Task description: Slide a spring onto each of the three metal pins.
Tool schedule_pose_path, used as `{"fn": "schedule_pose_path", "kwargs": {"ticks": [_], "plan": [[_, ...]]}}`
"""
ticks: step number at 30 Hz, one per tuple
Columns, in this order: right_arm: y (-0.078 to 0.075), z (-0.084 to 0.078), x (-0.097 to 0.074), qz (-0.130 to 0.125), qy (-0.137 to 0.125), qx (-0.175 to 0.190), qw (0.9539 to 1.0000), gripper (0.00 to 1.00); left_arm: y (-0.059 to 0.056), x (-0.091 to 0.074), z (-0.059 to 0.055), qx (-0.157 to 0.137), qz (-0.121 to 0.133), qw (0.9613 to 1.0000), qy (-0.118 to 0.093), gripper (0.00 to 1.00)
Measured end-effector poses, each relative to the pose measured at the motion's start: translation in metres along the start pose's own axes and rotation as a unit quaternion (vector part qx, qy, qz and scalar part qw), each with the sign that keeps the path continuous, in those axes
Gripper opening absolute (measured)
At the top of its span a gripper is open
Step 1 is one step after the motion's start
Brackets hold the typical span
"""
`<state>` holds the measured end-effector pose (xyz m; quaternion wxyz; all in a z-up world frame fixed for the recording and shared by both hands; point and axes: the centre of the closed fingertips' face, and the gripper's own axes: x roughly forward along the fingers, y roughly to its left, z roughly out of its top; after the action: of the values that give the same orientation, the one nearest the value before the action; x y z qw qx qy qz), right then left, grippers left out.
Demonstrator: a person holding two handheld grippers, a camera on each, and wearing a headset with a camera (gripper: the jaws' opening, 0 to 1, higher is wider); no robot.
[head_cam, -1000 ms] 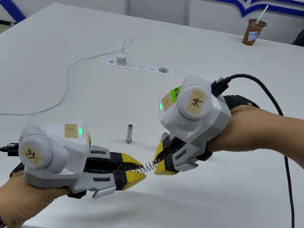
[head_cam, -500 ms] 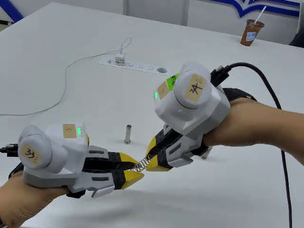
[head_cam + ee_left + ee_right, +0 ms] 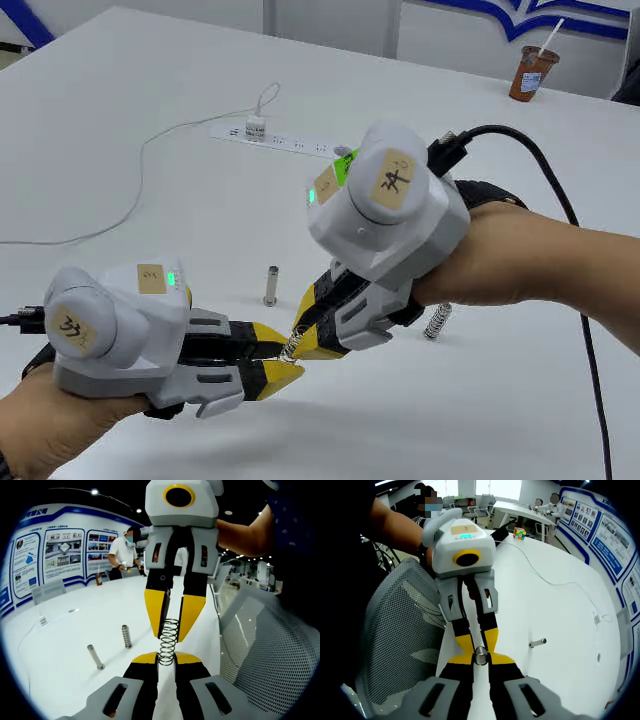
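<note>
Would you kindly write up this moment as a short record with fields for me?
left gripper: shut on one end of the spring
right gripper: shut on the other end of the same spring
spring: held between both grippers, above the table
bare pin: upright on the table, nothing on it
second pin: standing apart, appears to carry a spring
background: power strip, cup with a straw
</note>
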<state>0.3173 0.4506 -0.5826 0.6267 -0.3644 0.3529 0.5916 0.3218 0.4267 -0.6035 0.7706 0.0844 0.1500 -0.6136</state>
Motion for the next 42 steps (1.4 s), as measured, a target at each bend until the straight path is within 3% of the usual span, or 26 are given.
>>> {"fn": "schedule_pose_path", "kwargs": {"ticks": [14, 21, 30, 42], "plan": [[-0.013, -0.001, -0.003, -0.011, 0.011, 0.0, 0.9999, 0.12, 0.006, -0.007, -0.009, -0.014, 0.018, 0.9997, 0.006, 0.23], [-0.035, 0.002, -0.012, -0.031, 0.015, 0.004, 0.9994, 0.12, 0.013, -0.014, -0.013, -0.025, 0.037, 0.999, 0.006, 0.32], [-0.064, 0.003, -0.019, -0.053, 0.025, 0.003, 0.9983, 0.12, 0.015, -0.018, -0.016, -0.038, 0.055, 0.9977, 0.006, 0.41], [-0.104, 0.009, -0.011, -0.07, 0.035, 0.011, 0.9969, 0.12, 0.016, -0.019, -0.018, -0.051, 0.065, 0.9966, 0.005, 0.48]]}}
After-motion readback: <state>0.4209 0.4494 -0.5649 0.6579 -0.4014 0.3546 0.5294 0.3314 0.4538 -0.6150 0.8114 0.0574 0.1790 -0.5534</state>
